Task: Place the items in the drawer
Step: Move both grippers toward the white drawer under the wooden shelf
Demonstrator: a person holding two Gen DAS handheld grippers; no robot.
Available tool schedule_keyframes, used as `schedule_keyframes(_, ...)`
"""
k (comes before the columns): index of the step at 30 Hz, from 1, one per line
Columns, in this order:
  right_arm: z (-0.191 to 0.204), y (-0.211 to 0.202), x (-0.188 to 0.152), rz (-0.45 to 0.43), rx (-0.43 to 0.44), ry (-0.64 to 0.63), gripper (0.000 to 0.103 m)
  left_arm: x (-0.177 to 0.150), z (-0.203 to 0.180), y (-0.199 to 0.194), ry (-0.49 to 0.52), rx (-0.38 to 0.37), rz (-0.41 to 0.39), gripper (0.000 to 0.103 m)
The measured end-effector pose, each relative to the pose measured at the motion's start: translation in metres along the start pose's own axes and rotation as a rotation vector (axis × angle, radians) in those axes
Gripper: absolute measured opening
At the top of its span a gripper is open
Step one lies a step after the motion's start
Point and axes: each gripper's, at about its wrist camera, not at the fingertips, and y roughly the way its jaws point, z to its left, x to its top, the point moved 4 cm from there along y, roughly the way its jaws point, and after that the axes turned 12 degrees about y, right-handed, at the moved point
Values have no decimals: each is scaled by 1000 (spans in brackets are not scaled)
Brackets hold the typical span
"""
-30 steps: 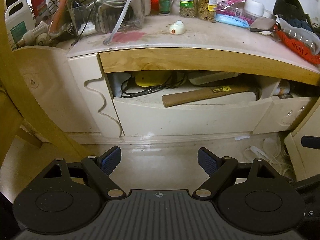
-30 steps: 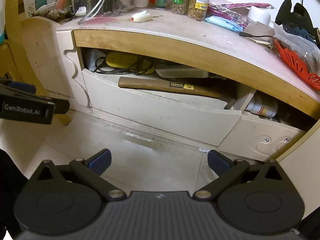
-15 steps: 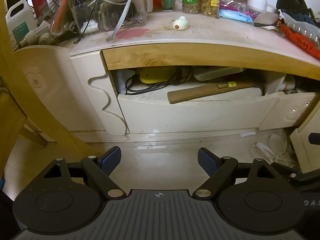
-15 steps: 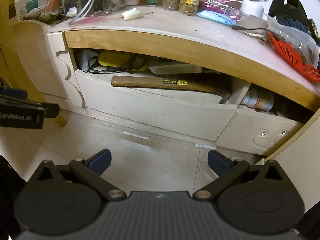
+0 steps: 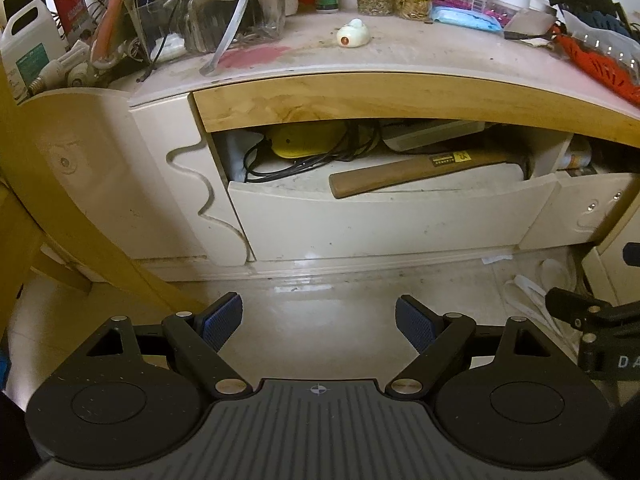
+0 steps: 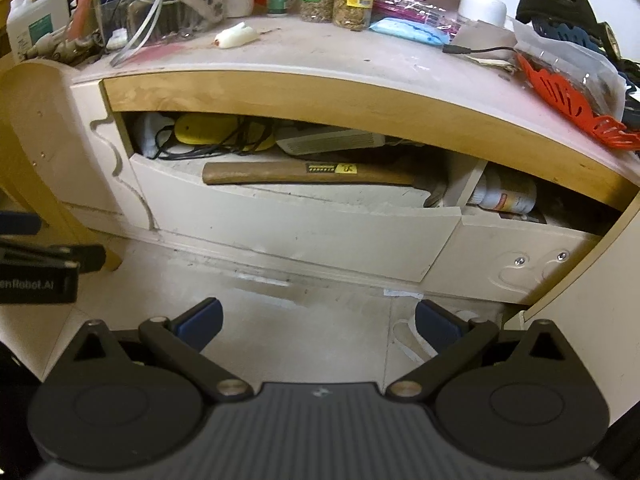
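Both tongs, left (image 5: 319, 322) and right (image 6: 318, 322), are held spread and empty above the floor, so nothing is carried; the cream-fronted wooden drawer (image 6: 296, 228) stands open below the cluttered counter (image 6: 320, 60); a wooden-handled hammer (image 6: 308, 173) is lodged inside.

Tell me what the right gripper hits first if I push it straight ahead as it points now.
Probably the cream front panel of the open drawer: the right gripper, open and empty, aims at it over bare floor. The hammer lies just above that line. Depth is uncertain in the fisheye.
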Motion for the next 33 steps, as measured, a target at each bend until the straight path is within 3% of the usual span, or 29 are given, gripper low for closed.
schedule_keyframes(28, -6, 31, 23, -15, -19, 17, 103, 13, 2, 27, -39, 23, 13, 86)
schedule_keyframes(33, -5, 40, 29, -25, -23, 19, 103, 17, 1, 34, -38, 30, 13, 97)
